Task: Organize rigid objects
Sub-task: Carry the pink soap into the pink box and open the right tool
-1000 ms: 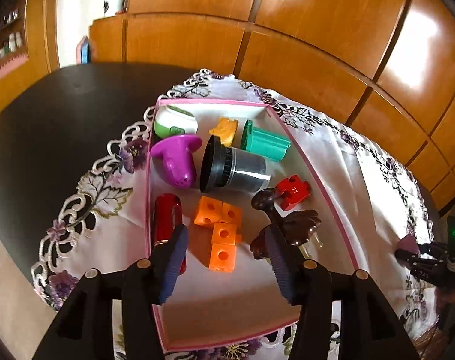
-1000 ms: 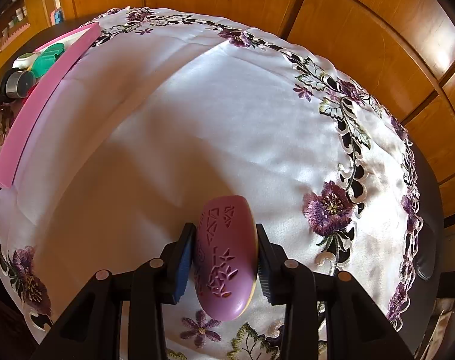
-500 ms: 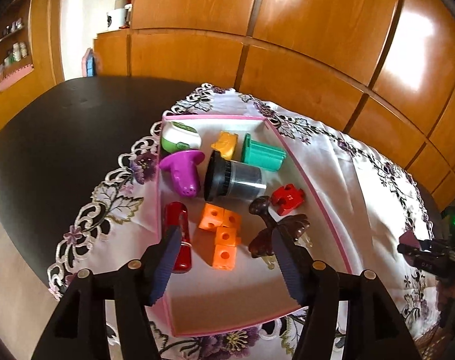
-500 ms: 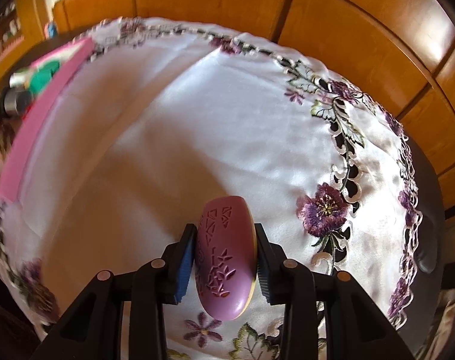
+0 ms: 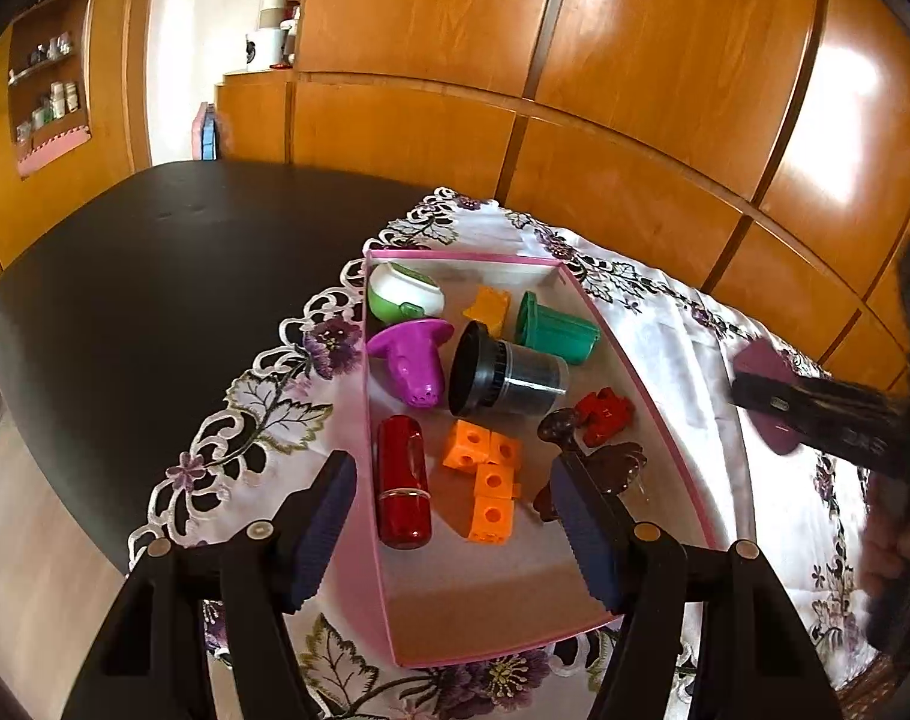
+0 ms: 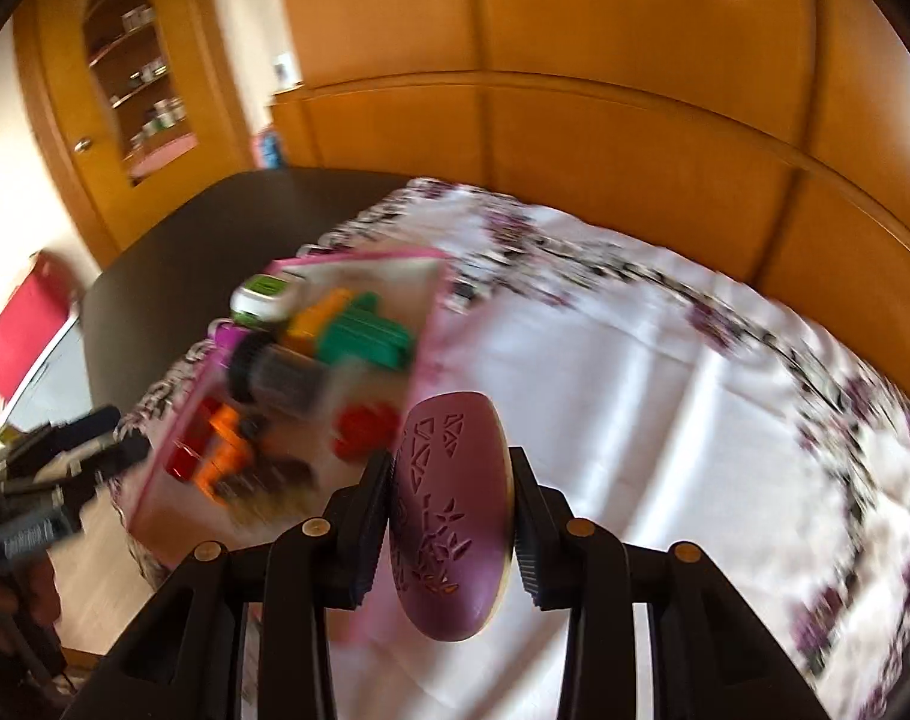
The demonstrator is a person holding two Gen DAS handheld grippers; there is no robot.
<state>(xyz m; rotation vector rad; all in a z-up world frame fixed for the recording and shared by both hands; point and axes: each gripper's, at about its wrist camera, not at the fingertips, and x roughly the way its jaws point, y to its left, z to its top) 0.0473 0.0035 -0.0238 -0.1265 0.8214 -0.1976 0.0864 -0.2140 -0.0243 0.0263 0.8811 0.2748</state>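
The right gripper (image 6: 452, 516) has its jaws clamped on a mauve oval case (image 6: 452, 510), held in the lower centre of the right wrist view, just right of the blurred pink tray (image 6: 422, 354). The left gripper (image 5: 457, 522) hangs with jaws wide apart and empty over the tray's near end, above the orange blocks (image 5: 484, 480).

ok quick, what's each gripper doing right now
Left gripper: open, holding nothing, above the near end of the pink tray.
Right gripper: closed on the purple oval case.
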